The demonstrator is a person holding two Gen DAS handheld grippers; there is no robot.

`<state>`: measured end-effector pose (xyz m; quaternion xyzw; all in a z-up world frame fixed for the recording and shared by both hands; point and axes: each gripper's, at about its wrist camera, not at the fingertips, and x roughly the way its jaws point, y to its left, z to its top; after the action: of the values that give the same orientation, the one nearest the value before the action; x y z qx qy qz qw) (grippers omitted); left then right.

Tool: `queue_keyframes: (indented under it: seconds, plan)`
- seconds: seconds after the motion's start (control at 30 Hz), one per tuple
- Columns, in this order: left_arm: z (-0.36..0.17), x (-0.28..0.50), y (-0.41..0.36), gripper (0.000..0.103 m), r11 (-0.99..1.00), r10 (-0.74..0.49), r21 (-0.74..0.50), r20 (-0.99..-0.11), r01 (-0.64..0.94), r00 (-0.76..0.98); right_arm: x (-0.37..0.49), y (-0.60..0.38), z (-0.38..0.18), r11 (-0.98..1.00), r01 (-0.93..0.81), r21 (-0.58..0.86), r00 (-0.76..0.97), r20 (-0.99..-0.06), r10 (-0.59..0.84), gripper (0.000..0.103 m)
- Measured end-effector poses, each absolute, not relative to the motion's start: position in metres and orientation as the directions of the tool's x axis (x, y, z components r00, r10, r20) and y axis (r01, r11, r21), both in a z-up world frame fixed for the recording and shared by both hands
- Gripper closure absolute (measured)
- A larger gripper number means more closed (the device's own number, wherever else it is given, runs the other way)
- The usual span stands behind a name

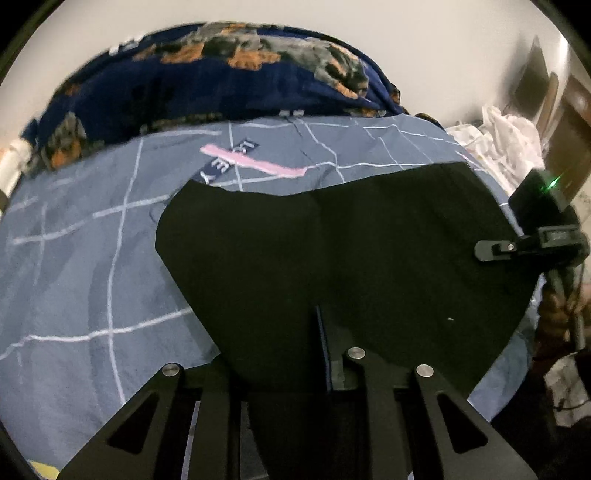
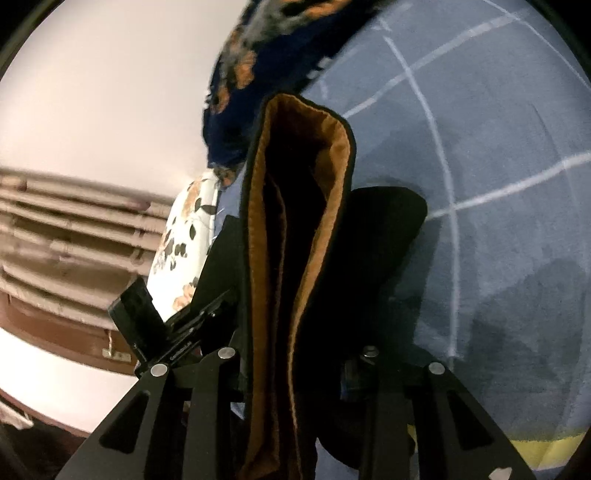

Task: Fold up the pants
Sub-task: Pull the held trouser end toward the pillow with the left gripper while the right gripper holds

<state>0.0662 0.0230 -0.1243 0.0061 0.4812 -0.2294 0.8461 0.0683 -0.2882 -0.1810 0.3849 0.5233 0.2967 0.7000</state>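
Black pants (image 1: 332, 251) pinched in both my left gripper (image 1: 291, 369) and right gripper (image 2: 295, 369); thick layered edge lower centre could slip free.

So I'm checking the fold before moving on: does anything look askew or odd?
Nothing looks damaged. The black pants lie on the blue checked bedsheet with a wavy far edge, and in the right wrist view their brown lining shows at the open end.

A bed sheet (image 1: 92, 258) of grey-blue with pale grid lines covered the bed. A dark blue blanket (image 1: 207, 85) with orange and grey patches lay heaped along its far edge, against a plain pale wall (image 1: 406, 29). Pleated curtains (image 2: 74, 229) hung beyond a white floral pillow (image 2: 188, 236).
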Motion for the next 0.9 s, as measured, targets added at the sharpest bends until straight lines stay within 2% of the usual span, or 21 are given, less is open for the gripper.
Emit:
queue_keyframes:
  seconds: [0.07, 0.13, 0.17, 0.23, 0.4, 0.47, 0.53, 0.57, 0.6, 0.67, 0.7, 0.9]
  plan:
    - [-0.129, 0.068, 0.026, 0.079, 0.885, -0.404, -0.241, -0.822, 0.398, 0.401, 0.068, -0.291, -0.185, 0.530, -0.003, 0.848, 0.271, -0.509, 0.817, 0.074]
    - [-0.131, 0.070, 0.031, 0.070, 0.879, -0.423, -0.269, -0.821, 0.394, 0.383, 0.067, -0.292, -0.186, 0.533, -0.009, 0.846, 0.266, -0.512, 0.817, 0.073]
    - [-0.133, 0.072, 0.036, 0.068, 0.871, -0.448, -0.304, -0.815, 0.387, 0.368, 0.067, -0.293, -0.187, 0.542, -0.011, 0.840, 0.260, -0.521, 0.813, 0.069]
    - [-0.139, 0.075, 0.046, 0.054, 0.860, -0.480, -0.358, -0.810, 0.364, 0.337, 0.070, -0.292, -0.188, 0.569, -0.018, 0.822, 0.247, -0.548, 0.799, 0.063]
    - [-0.155, 0.083, 0.069, 0.052, 0.793, -0.603, -0.523, -0.747, 0.312, 0.280, 0.072, -0.293, -0.192, 0.559, -0.035, 0.829, 0.211, -0.540, 0.815, 0.062]
    - [-0.159, 0.088, 0.063, 0.052, 0.756, -0.648, -0.571, -0.720, 0.320, 0.247, 0.074, -0.286, -0.191, 0.561, -0.053, 0.826, 0.195, -0.543, 0.817, 0.059]
    - [-0.157, 0.087, 0.049, 0.053, 0.764, -0.634, -0.542, -0.732, 0.351, 0.250, 0.074, -0.272, -0.188, 0.582, -0.085, 0.809, 0.179, -0.562, 0.808, 0.059]
    - [-0.154, 0.084, 0.035, 0.057, 0.784, -0.602, -0.492, -0.753, 0.380, 0.266, 0.074, -0.265, -0.187, 0.589, -0.096, 0.802, 0.174, -0.569, 0.803, 0.062]
    - [-0.152, 0.085, 0.029, 0.071, 0.792, -0.587, -0.471, -0.763, 0.389, 0.271, 0.073, -0.263, -0.187, 0.594, -0.097, 0.798, 0.178, -0.574, 0.800, 0.064]
    - [-0.146, 0.082, 0.025, 0.082, 0.812, -0.563, -0.442, -0.765, 0.381, 0.312, 0.071, -0.268, -0.187, 0.583, -0.079, 0.808, 0.196, -0.561, 0.804, 0.075]
    - [-0.143, 0.081, 0.028, 0.085, 0.815, -0.562, -0.443, -0.760, 0.373, 0.326, 0.068, -0.274, -0.188, 0.556, -0.066, 0.829, 0.208, -0.533, 0.820, 0.075]
    - [-0.124, 0.069, 0.021, 0.089, 0.869, -0.454, -0.288, -0.790, 0.403, 0.413, 0.061, -0.269, -0.177, 0.509, -0.080, 0.857, 0.230, -0.481, 0.846, 0.076]
